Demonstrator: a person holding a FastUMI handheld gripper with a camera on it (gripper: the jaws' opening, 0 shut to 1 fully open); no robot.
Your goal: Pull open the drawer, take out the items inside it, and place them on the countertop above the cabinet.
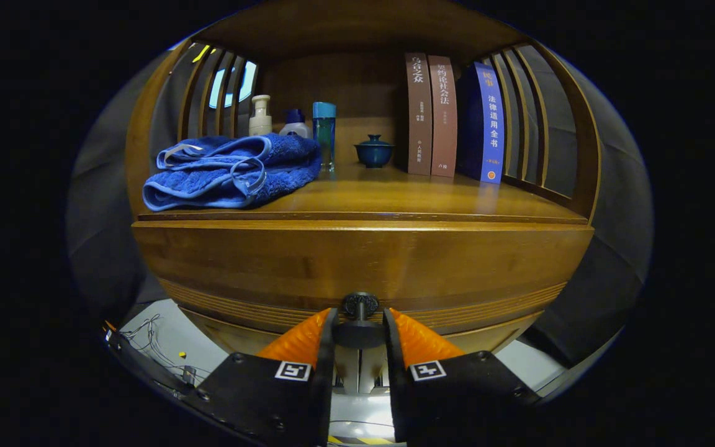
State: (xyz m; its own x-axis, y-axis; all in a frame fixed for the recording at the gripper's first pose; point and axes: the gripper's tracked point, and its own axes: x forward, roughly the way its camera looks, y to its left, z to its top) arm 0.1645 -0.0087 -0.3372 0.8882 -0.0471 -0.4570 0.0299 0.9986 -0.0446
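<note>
Wooden cabinet countertop (395, 198) carries a folded blue towel (233, 171) at ten o'clock, bottles (295, 124) behind it, a lidded blue cup (373, 151) at center, and books (450, 118) at two o'clock. Below, the drawer (357, 264) sits closed; the gripper (360, 326) is narrowed, fingers on either side of its dark knob (360, 305).

Drawer shut, knob at my claw

My fingers (360, 323) flank the dark round knob (360, 305) on the brown wooden drawer (357, 264); the countertop (395, 195) lies just above.
</note>
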